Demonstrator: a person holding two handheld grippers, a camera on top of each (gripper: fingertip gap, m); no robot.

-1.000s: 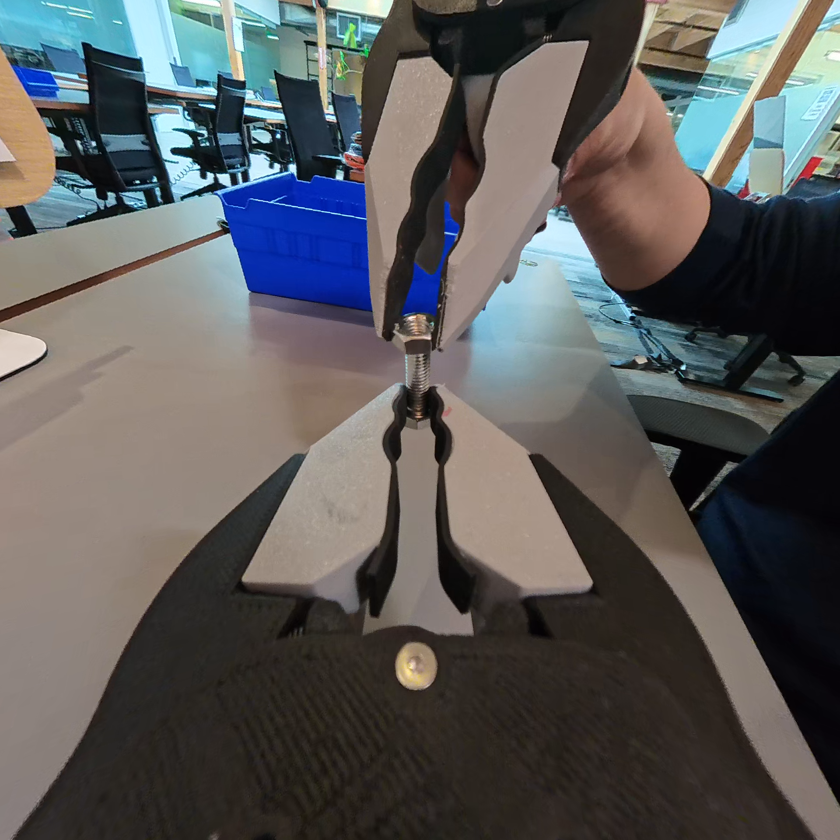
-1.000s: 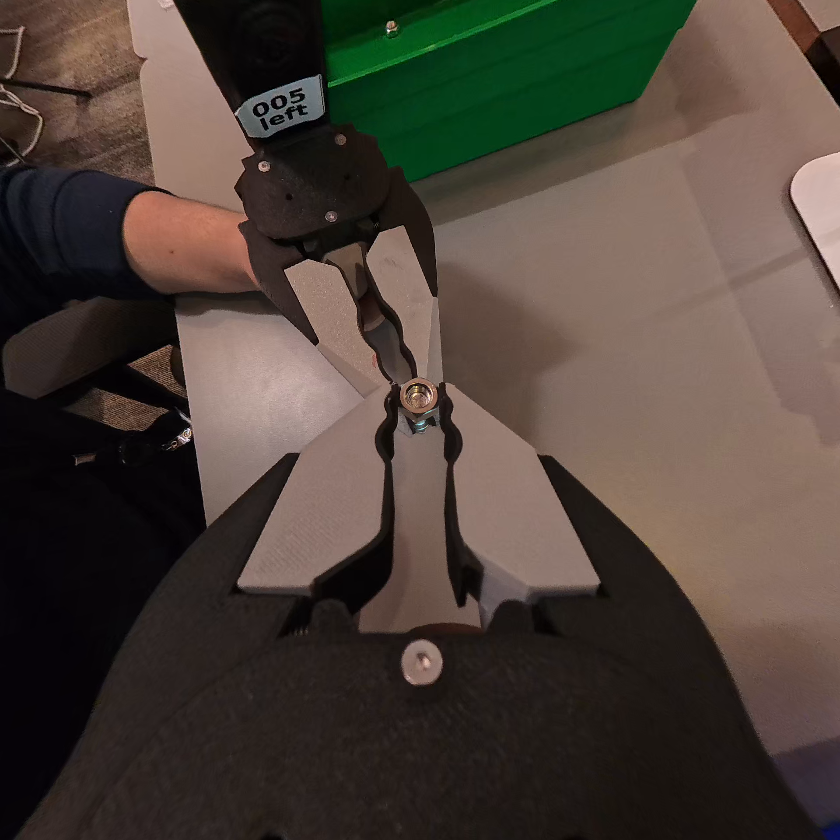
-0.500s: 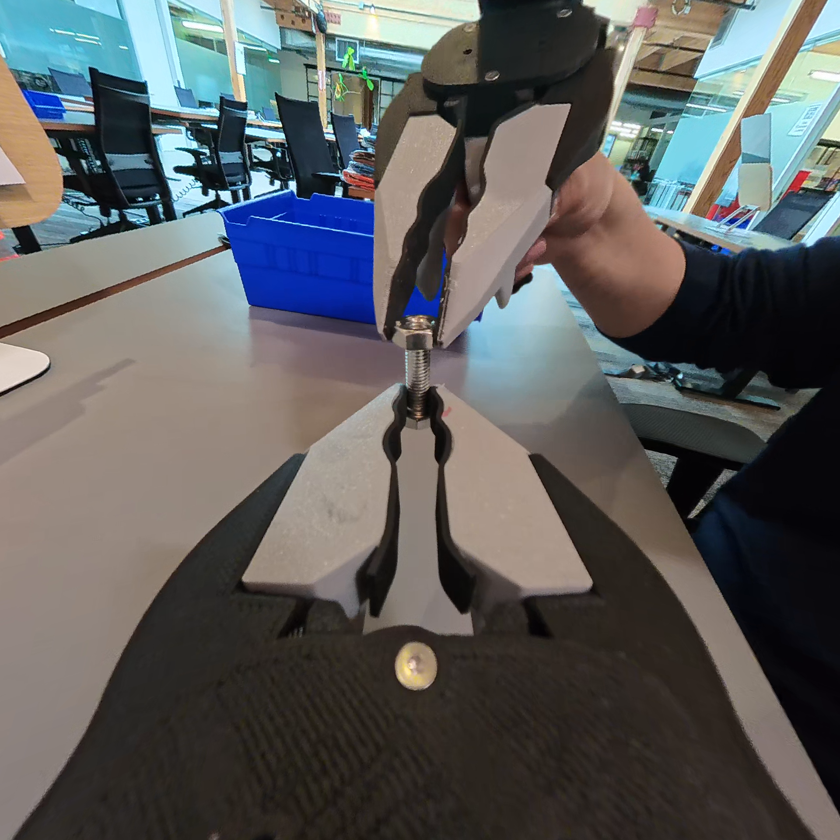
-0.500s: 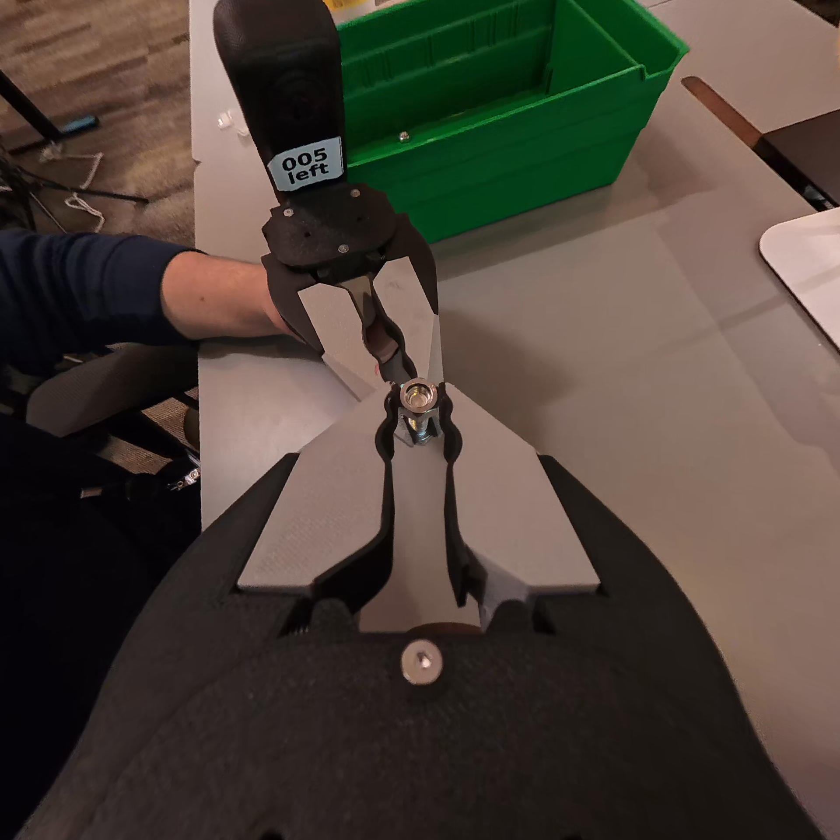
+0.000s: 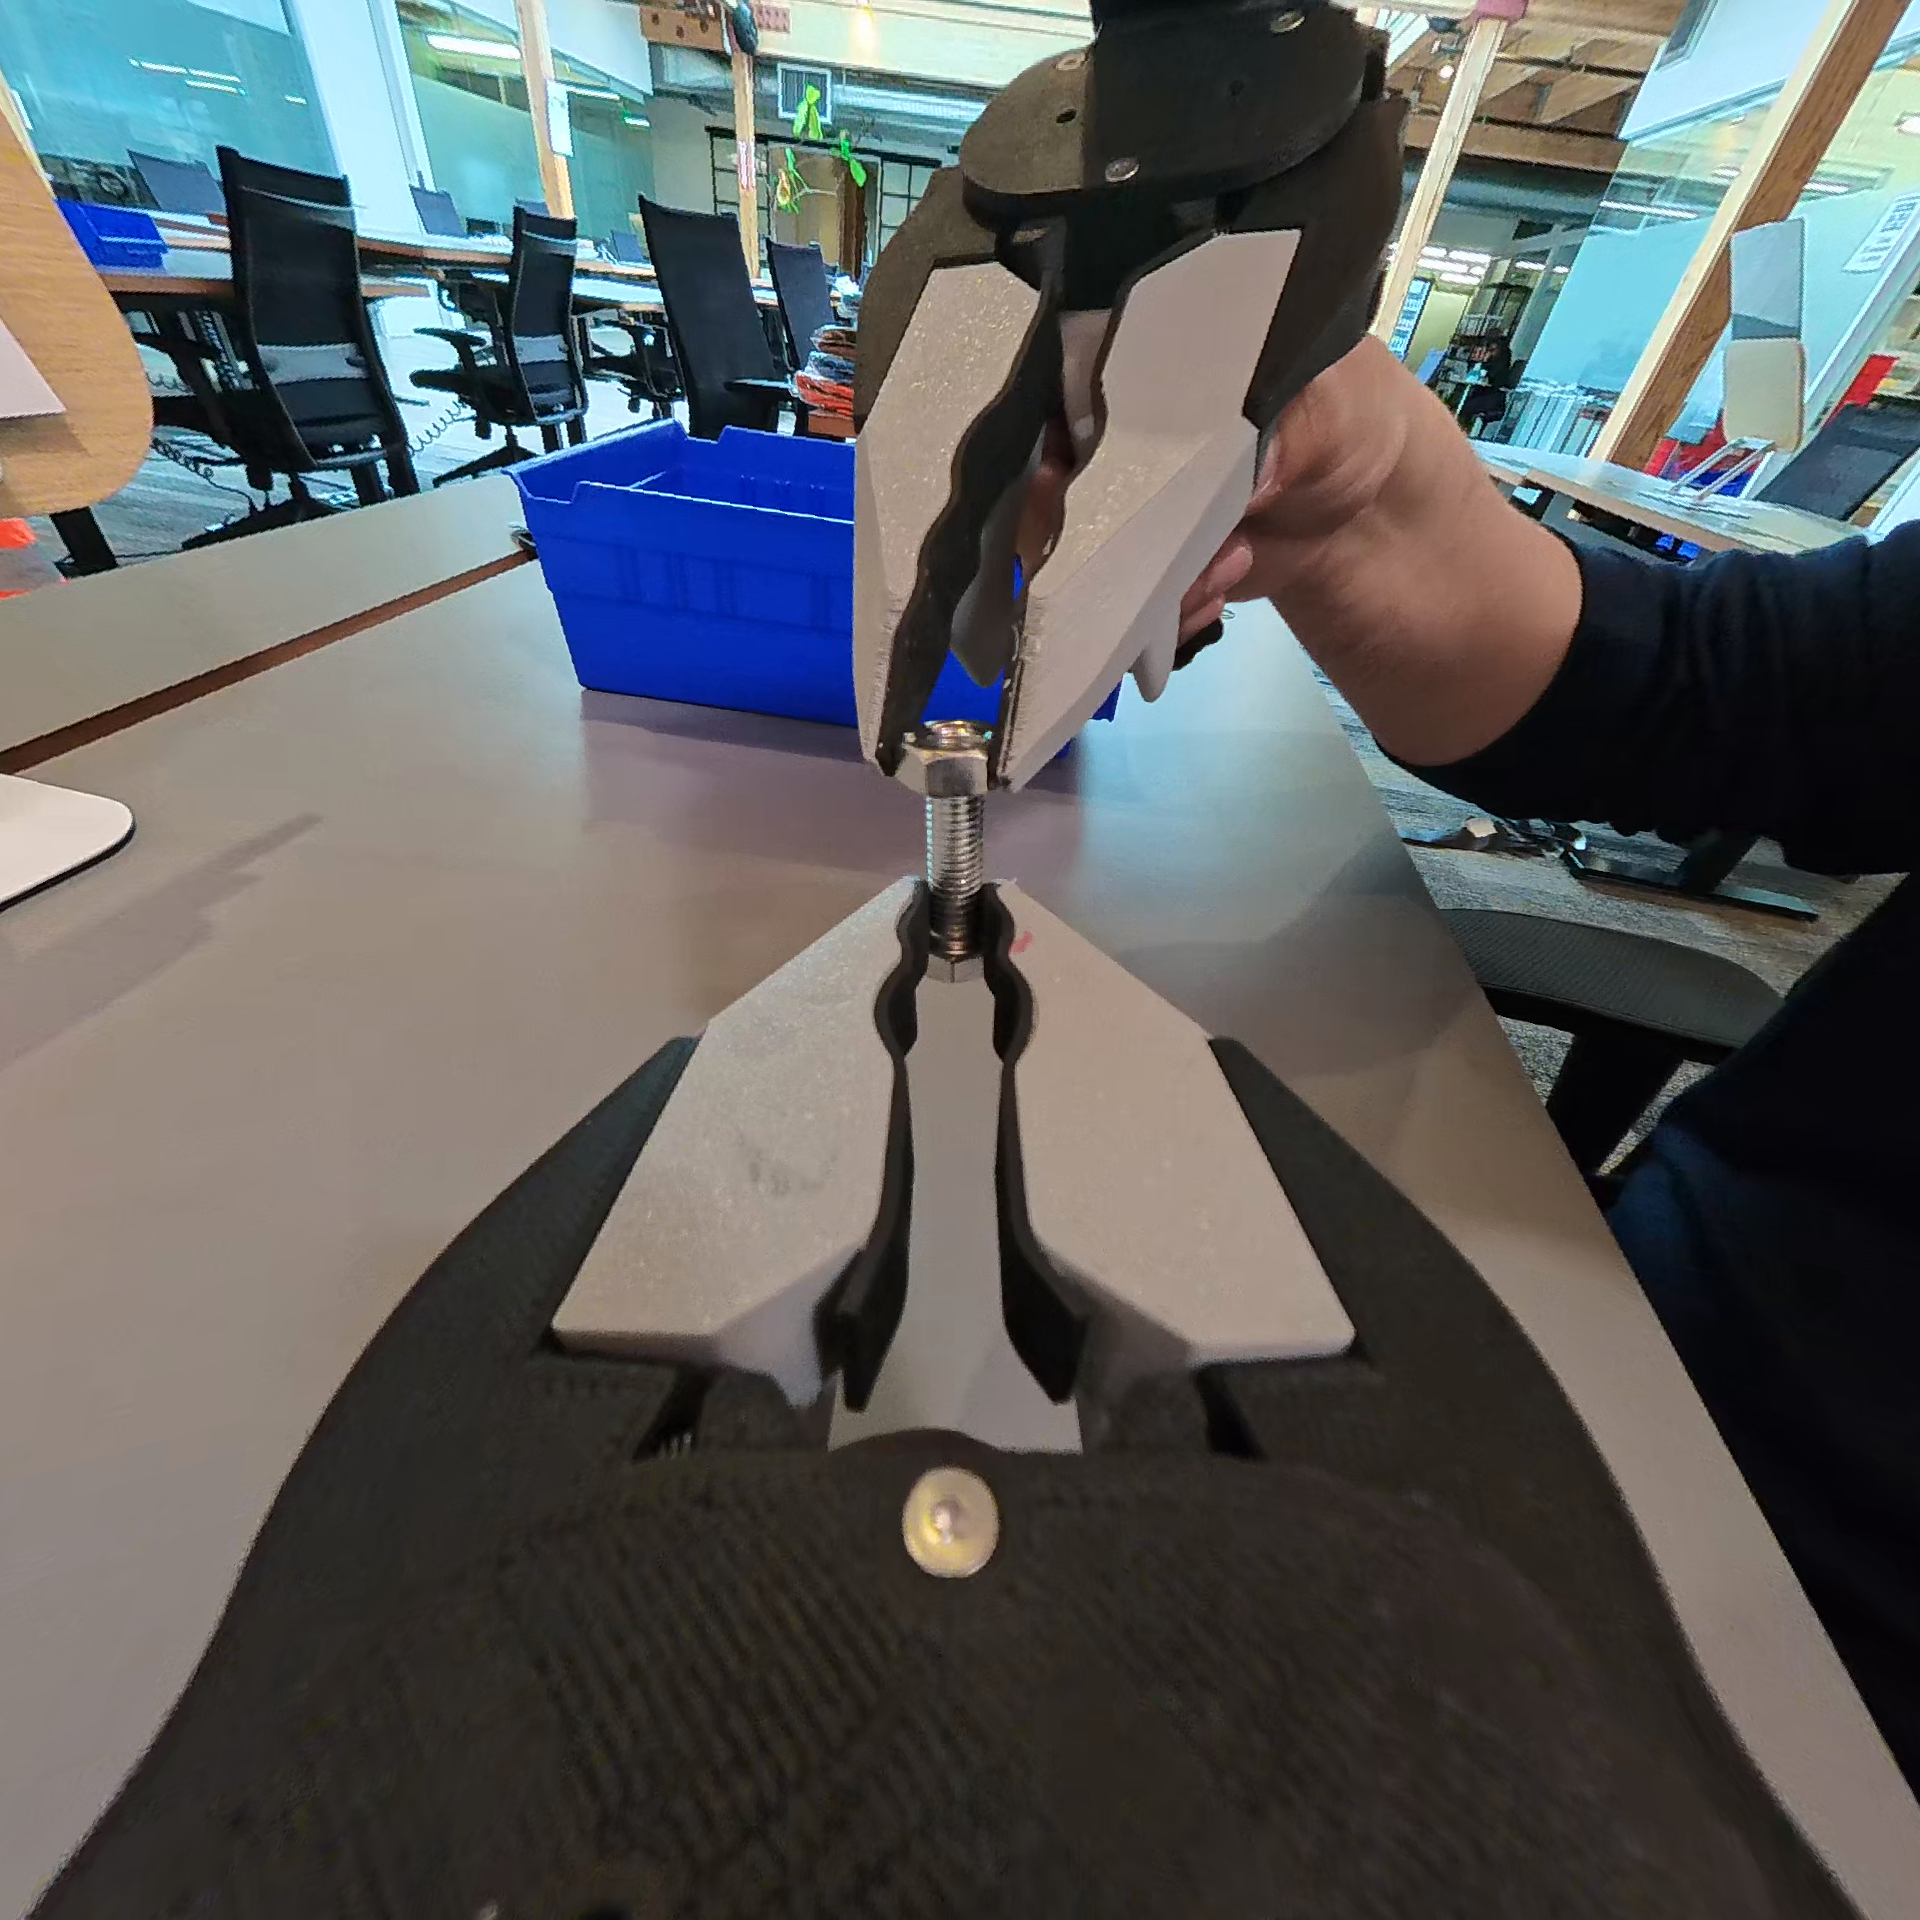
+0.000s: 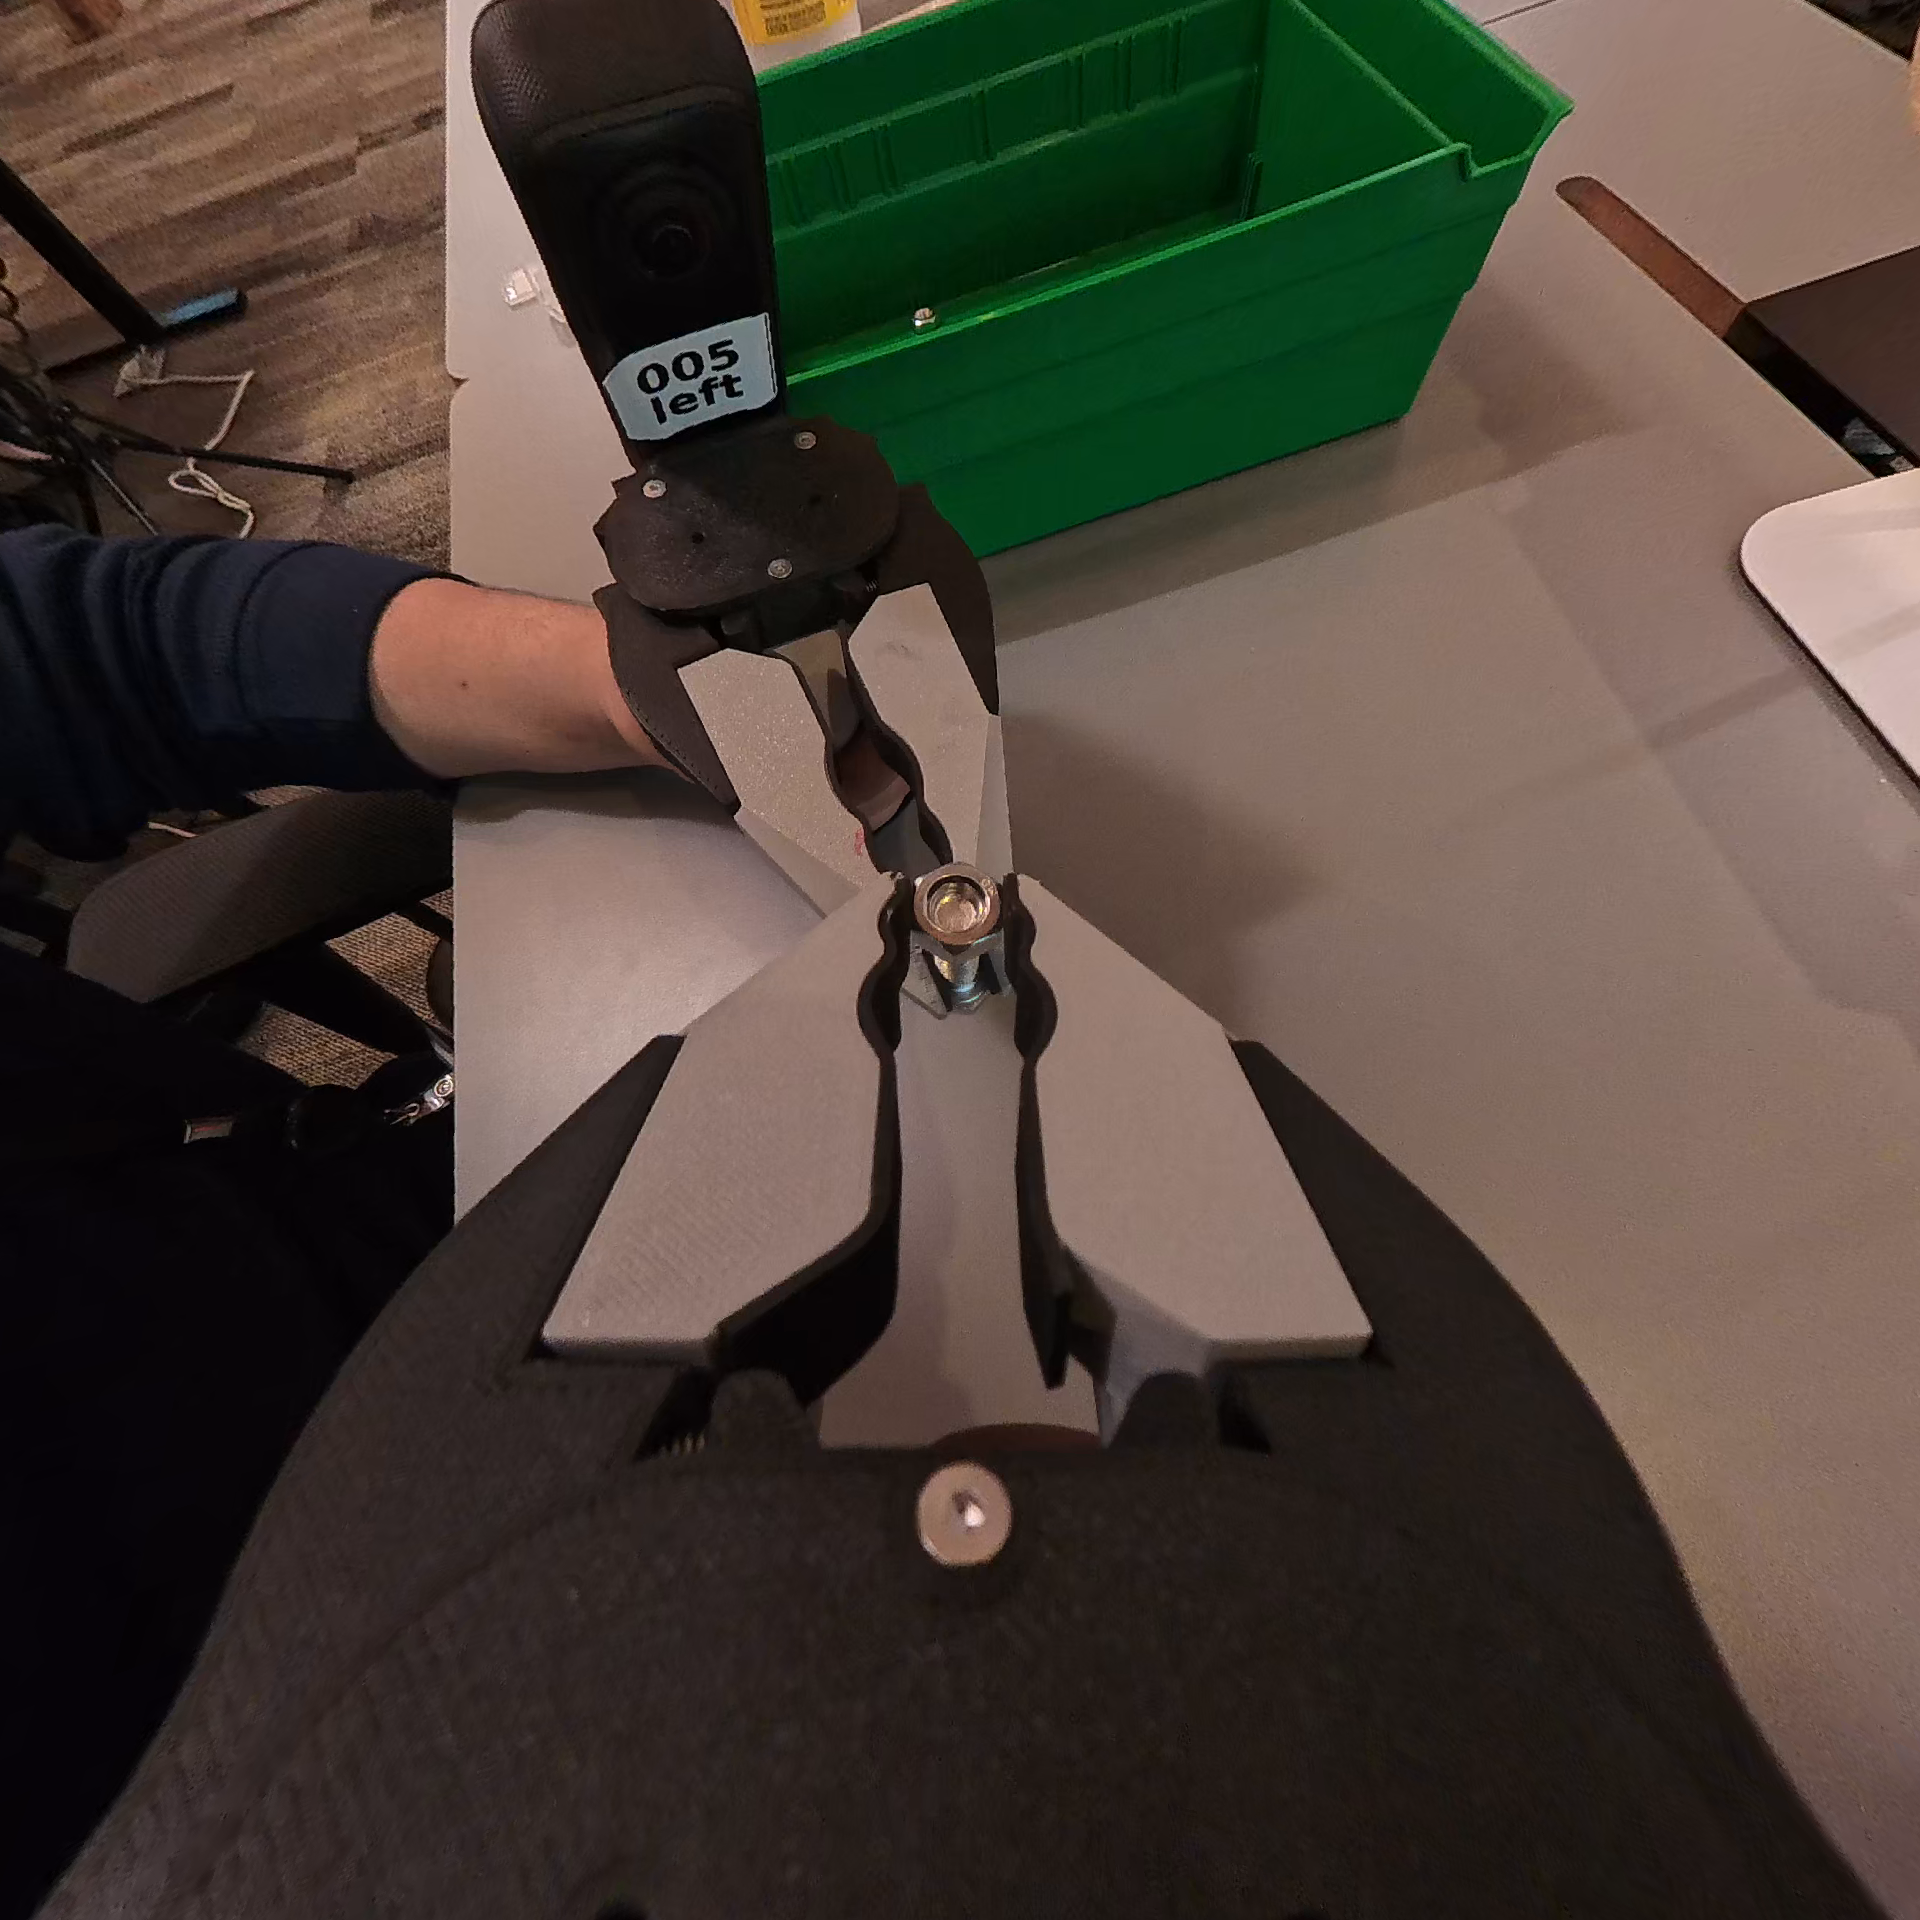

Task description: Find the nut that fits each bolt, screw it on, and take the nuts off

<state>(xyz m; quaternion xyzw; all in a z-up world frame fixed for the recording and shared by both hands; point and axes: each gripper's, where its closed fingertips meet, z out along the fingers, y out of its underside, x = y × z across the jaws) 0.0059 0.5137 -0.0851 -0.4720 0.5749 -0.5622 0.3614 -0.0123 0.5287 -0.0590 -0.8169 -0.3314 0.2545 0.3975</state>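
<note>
While the lower end of the bolt (image 5: 948, 883) is clamped between the tips of the left gripper (image 5: 951, 940), its hexagonal head sitting just inside the wavy black pads, the threaded shank is held upright, so that its long axis runs straight from one pair of fingertips to the other. At the upper end, the nut (image 5: 943, 764) is pinched between the tips of the right gripper (image 5: 943, 756), whose fingers are drawn together on its flats and point downward along the same axis. In the right wrist view the nut (image 6: 956, 906) is seen end-on, its bore facing the camera, with the bolt (image 6: 966, 982) showing beneath it and the left gripper (image 6: 940, 868) coming in from the far side. Both pairs of fingers are thus closed on metal, neither standing apart. A stretch of bare thread is left between nut and head, so the nut is judged to sit at or near the free end; whether it is being wound on or off cannot be told. The coming move is judged to turn on keeping the right gripper in line with the shank while it is twisted about it. Beyond the grippers, a blue bin (image 5: 707, 582) and a green bin (image 6: 1143, 343) are set on the grey table (image 5: 364, 883).
</note>
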